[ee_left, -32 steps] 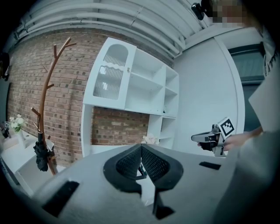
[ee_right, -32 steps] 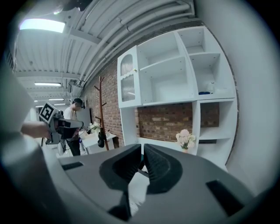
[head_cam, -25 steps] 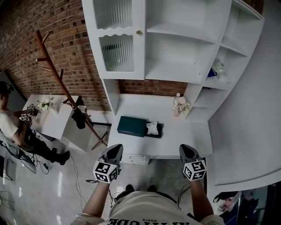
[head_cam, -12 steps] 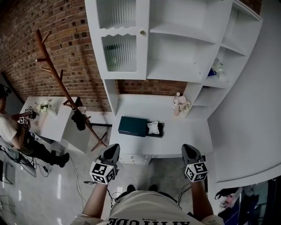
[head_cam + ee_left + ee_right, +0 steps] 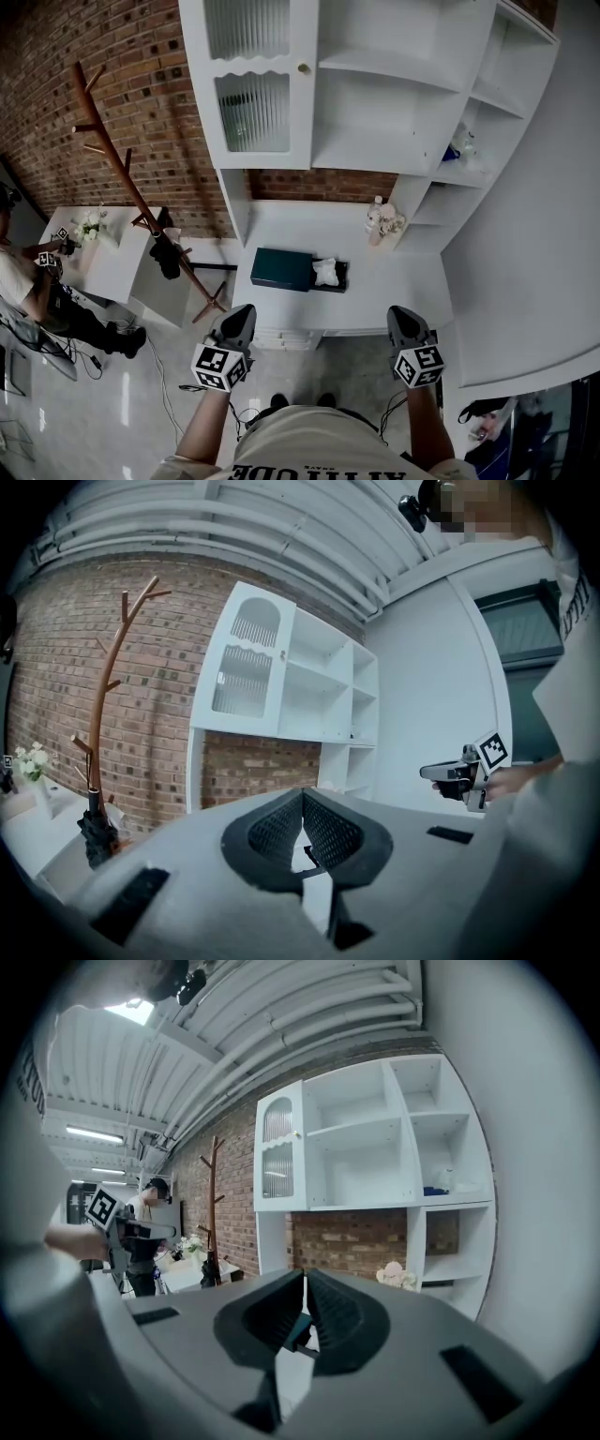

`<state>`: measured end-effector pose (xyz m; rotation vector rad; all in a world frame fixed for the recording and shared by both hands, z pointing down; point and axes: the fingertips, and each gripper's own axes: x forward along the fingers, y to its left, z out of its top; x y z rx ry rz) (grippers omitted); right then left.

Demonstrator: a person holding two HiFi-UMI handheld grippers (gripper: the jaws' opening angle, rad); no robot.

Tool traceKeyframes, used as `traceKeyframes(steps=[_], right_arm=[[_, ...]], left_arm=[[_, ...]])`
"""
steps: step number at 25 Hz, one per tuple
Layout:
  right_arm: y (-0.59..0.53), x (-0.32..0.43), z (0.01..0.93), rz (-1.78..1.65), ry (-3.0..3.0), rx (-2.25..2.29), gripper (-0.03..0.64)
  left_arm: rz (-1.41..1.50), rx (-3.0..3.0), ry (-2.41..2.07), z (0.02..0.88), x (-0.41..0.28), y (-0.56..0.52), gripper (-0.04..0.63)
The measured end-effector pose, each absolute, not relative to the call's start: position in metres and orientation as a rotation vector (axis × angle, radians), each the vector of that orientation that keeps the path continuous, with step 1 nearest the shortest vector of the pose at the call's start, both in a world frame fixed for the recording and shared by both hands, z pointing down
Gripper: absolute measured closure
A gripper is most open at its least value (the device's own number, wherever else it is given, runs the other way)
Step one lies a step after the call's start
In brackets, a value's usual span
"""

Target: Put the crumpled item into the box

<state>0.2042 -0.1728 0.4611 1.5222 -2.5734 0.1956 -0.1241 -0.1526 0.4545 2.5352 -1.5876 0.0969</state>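
Head view: the white crumpled item [image 5: 325, 272] sits on the table [image 5: 398, 286]. It rests on a dark tray [image 5: 341, 278] that touches the right side of the blue-green box [image 5: 281, 269]. I cannot tell if the tray is part of the box. The item lies ahead of both grippers, in between them, about as far from the left gripper [image 5: 242, 316] as from the right gripper [image 5: 401, 317].

Left gripper view: the jaws are pressed together and hold nothing. The item does not show.

Right gripper view: the same here, jaws together and bare.
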Motion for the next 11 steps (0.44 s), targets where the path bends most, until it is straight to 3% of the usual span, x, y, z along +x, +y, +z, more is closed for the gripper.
traceKeyframes(steps=[11], right_arm=[[-0.1721, 0.2015, 0.4621, 0.202, -2.584, 1.512, 0.583]], left_arm=[[0.091, 2.54, -1.581, 0.4549, -0.1195, -0.1517, 0.571]])
